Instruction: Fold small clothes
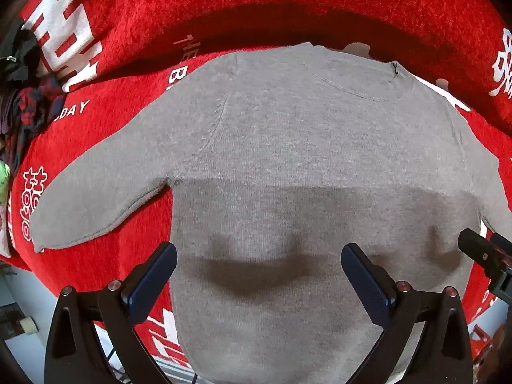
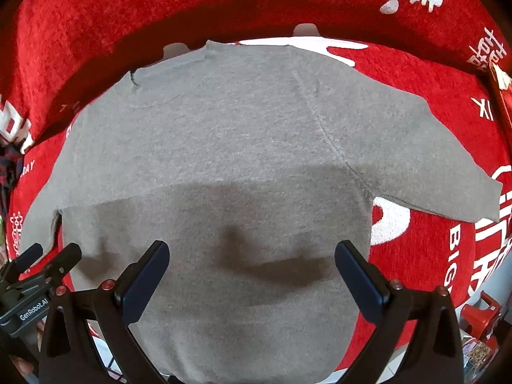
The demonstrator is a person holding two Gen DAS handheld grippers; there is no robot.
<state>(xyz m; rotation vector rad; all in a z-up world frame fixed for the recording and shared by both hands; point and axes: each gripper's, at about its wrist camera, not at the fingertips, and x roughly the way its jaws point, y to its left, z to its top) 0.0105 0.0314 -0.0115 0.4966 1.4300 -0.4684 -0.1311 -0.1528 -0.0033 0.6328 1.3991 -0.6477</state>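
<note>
Grey sweater (image 1: pixel 288 147) lies flat, sleeves spread, on the red blanket (image 1: pixel 224 9) — left hand-held gripper (image 1: pixel 259 256) and right hand-held gripper (image 2: pixel 252 254) hover above its lower body, both jaws wide, holding nothing.

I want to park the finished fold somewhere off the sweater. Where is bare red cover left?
Bare red cover lies below the grey sweater's left sleeve, and more beyond the right sleeve toward the printed edge. The far left is crowded with a clothes pile. Both hand-held grippers hover open over the hem.
</note>
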